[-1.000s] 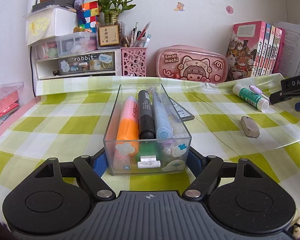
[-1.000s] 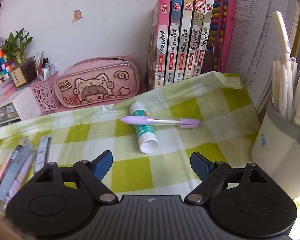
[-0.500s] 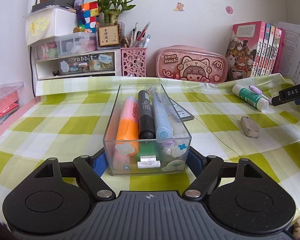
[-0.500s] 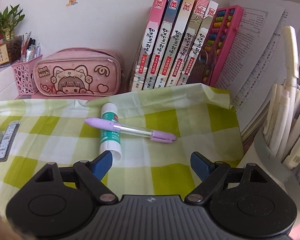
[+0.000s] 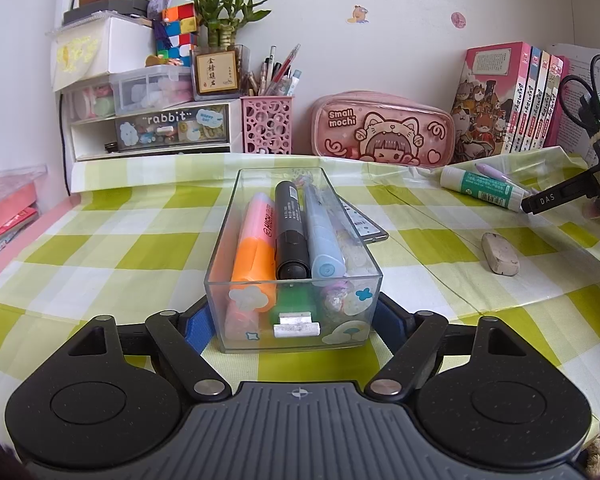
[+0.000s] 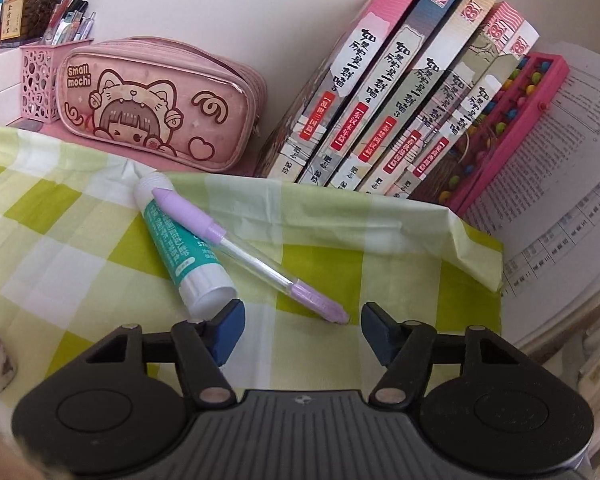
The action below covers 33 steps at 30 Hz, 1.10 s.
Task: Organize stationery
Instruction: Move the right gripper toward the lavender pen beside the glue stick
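1. Box [image 5: 294, 264] duty belongs to your left gripper [image 5: 294, 320]: its blue fingers [image 5: 198, 326] sit against both side walls of the clear box at the near end, so you look to be clamping it to keep it from sliding on the cloth [image 5: 100, 240]. Whether the pads truly squeeze or only bracket the walls cannot be told for certain; I judge it gripped.
2. Inside the box lie an orange highlighter [image 5: 256, 256], a black marker [image 5: 290, 232] and a blue marker [image 5: 322, 236], all lengthwise. That leaves a strip of room along the right wall, a sensible slot for another pen.
3. Your right gripper [image 6: 300, 326] is released, jaws wide apart, and holds nothing. It hangs low over the cloth with the pen [image 6: 240, 244] tip just ahead, between the two fingers.
4. The pen lies across the glue stick [image 6: 180, 240], its cap end propped on the tube and its tip down on the cloth. That tilt makes the low end the easier place to pinch.
5. The left finger [image 6: 230, 326] is nearly touching the glue stick's white end; closing there may nudge it, so you would do well to favour the pen's grip section.
6. An eraser [image 5: 500, 254] waits loose on the cloth, well apart from the box.
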Motion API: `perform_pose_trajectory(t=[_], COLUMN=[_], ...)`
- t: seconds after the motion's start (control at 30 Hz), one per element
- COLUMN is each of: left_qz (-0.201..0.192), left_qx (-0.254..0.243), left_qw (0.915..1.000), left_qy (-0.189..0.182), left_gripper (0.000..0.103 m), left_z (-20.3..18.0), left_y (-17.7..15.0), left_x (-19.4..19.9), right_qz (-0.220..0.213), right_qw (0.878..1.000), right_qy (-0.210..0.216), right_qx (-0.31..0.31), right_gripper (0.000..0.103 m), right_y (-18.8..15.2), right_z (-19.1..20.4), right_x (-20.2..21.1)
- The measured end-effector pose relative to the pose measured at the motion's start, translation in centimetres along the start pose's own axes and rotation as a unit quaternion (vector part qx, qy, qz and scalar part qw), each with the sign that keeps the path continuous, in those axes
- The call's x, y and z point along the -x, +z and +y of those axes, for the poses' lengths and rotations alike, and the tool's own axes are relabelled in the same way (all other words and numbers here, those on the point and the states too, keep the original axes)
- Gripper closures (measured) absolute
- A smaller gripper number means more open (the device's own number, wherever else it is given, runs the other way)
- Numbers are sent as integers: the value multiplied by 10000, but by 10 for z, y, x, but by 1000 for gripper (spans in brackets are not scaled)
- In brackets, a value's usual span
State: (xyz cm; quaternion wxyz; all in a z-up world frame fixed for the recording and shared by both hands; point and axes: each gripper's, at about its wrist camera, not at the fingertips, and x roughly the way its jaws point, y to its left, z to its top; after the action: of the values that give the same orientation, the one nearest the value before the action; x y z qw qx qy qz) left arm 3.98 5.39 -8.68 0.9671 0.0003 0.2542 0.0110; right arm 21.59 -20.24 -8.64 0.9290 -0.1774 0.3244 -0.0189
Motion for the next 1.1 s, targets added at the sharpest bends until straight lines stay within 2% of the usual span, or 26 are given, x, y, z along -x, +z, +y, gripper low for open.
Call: perform_pose_trajectory(t=[0.2, 0.43, 0.5, 0.57, 0.73, 0.87, 0.93, 0.97, 1.0, 1.1], left_qz=[1, -2, -1, -1, 1, -4, -5, -3, -3, -8], left_qx=[1, -1, 0, 0, 3, 2, 1, -1, -1, -13], left_qw=[10000, 10000, 10000, 10000, 10000, 10000, 10000, 10000, 10000, 10000], left_qy=[3, 2, 1, 1, 1, 10, 18, 23, 22, 30], left_gripper=[25, 25, 25, 25, 25, 25, 25, 25, 25, 25], left_z=[0, 0, 0, 0, -1, -1, -1, -1, -1, -3], left_y=[0, 0, 0, 0, 0, 0, 1, 1, 1, 1], left_x=[0, 0, 0, 0, 0, 0, 0, -1, -1, -2], right_qz=[60, 150, 147, 364, 520, 496, 427, 394, 388, 512], right_qw=[9995, 9993, 9991, 9977, 9958, 9961, 9971, 9974, 9973, 9959], right_qy=[111, 275, 249, 529, 730, 725, 600, 475, 371, 351], right_qx=[299, 212, 311, 223, -180, -4, 203, 359, 491, 652], right_gripper=[51, 66, 78, 91, 91, 90, 81, 69, 62, 62], right_y=[13, 22, 22, 23, 19, 19, 21, 21, 22, 25], right_z=[1, -2, 1, -2, -11, -13, -11, -9, -7, -1], right_x=[-13, -27, -28, -30, -25, -16, -14, -14, -16, -27])
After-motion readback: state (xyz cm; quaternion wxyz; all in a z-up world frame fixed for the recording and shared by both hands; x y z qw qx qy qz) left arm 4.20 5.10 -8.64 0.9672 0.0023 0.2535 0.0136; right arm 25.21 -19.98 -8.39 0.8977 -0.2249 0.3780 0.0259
